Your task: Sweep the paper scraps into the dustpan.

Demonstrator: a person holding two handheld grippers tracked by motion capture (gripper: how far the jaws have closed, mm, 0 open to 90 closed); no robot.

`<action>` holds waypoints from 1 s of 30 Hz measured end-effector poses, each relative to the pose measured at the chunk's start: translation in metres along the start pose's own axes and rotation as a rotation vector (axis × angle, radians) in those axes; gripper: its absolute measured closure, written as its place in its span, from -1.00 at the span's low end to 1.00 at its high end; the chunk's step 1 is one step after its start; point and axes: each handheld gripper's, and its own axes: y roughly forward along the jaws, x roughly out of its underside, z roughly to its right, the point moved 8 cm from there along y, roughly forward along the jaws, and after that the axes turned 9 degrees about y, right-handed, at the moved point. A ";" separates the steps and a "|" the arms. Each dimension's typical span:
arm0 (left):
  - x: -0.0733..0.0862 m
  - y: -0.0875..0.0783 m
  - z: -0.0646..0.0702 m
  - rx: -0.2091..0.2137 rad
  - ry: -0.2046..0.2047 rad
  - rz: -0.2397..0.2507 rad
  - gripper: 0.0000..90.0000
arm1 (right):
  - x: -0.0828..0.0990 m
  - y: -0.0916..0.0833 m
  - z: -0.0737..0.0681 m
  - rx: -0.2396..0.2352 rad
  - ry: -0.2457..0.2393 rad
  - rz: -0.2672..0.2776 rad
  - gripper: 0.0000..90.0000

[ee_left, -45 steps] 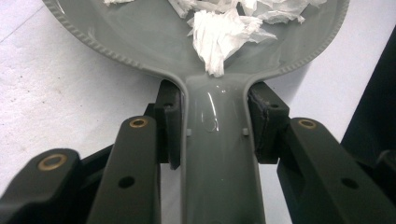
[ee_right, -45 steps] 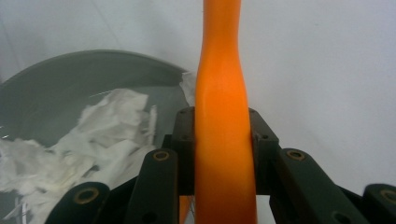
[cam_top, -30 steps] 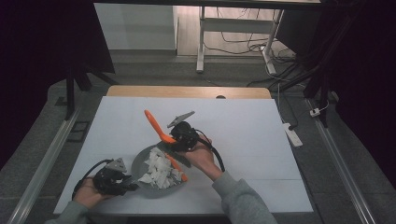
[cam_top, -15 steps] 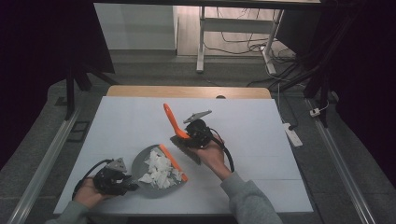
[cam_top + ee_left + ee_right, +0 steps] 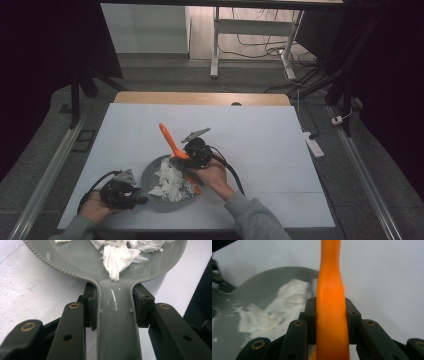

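Two hand-held grippers work over a grey dustpan (image 5: 150,177) near the front edge of the white bench (image 5: 260,135), left of its middle. We see the left gripper (image 5: 115,306) clenched on the dustpan's handle (image 5: 117,332), its pads pressed against either side where the handle meets the pan, with the person's left hand (image 5: 95,207) close to the bench's front-left corner. Torn scraps of white paper (image 5: 172,182) lie heaped inside the pan. We see the right gripper (image 5: 331,315) grasping an orange brush handle (image 5: 330,302) between its jaws; in the high view that handle (image 5: 169,140) rises tilted toward the far-left, above the pan's far rim. The right hand (image 5: 212,175) sits just beside the pan's right edge, cable (image 5: 232,172) trailing back toward the sleeve.
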 end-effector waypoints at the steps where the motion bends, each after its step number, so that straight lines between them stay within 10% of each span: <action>1: 0.000 0.000 0.000 -0.001 0.000 0.000 0.37 | 0.000 0.001 -0.005 -0.013 -0.003 0.001 0.57; 9: 0.000 0.000 0.000 -0.001 0.000 0.001 0.37 | -0.009 -0.005 -0.029 -0.092 -0.002 0.046 0.57; 30: 0.000 0.001 0.000 0.002 -0.005 0.011 0.37 | -0.012 -0.044 0.010 -0.015 0.051 0.133 0.57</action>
